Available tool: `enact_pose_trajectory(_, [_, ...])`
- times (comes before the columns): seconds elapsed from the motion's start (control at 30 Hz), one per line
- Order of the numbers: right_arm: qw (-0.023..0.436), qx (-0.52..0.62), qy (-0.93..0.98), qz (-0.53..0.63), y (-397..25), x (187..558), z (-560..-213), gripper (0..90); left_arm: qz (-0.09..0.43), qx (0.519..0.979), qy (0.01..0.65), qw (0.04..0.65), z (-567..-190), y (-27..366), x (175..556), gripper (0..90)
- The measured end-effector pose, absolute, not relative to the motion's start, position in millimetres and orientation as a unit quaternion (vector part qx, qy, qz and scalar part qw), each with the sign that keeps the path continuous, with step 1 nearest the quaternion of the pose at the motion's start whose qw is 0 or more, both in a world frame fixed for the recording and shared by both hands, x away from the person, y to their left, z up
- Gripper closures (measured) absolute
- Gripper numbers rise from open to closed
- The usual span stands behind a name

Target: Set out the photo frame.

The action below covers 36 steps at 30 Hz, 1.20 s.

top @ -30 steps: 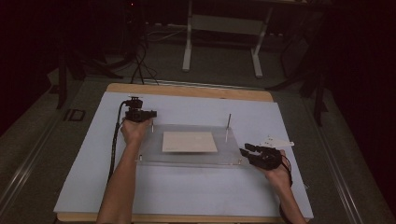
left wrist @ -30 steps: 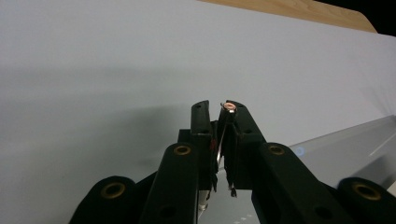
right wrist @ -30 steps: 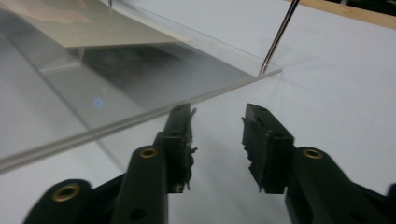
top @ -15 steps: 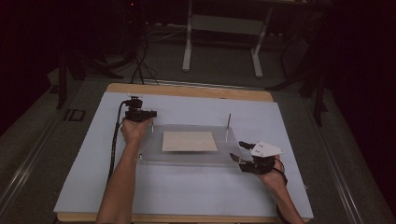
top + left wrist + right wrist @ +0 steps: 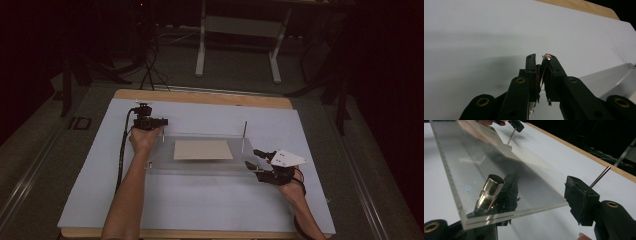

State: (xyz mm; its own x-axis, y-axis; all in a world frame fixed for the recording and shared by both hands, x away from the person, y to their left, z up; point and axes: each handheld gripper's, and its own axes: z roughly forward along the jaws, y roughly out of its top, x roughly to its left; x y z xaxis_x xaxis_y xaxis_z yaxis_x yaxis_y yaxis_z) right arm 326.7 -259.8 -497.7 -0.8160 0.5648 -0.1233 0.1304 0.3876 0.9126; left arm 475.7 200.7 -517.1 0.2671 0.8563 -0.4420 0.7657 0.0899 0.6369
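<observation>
Clear plastic sheet (image 5: 200,162) lies flat mid-table on the pale mat (image 5: 200,210), a tan board (image 5: 202,149) under or on it (I can't tell which). My left claw (image 5: 541,62) is clamped on a thin metal pin (image 5: 543,71) at the sheet's far left corner. My right claw (image 5: 534,195) stands open, its jaws straddling the sheet's near right corner by a metal post (image 5: 489,188). I judge the job barely started: the sheet isn't yet gripped or lifted.
</observation>
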Motion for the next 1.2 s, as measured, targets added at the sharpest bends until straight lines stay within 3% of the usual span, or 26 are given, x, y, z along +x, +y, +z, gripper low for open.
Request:
enact_pose_trajectory(0.2, [0.208,0.221,0.804,0.512,-260,328,-497,42.0,0.051,0.673,0.6,0.43,-518,202,476,80.9])
enact_pose_trajectory(0.63, [0.202,0.229,0.802,0.513,-260,331,-492,41.9,0.077,0.689,0.56,0.454,-506,208,465,68.0])
enact_pose_trajectory(0.93, [0.192,0.232,0.803,0.515,-260,335,-489,41.8,0.102,0.672,0.537,0.499,-495,230,435,63.7])
enact_pose_trajectory(1.2, [0.182,0.237,0.799,0.522,-261,340,-484,41.9,0.123,0.685,0.496,0.519,-487,240,399,58.8])
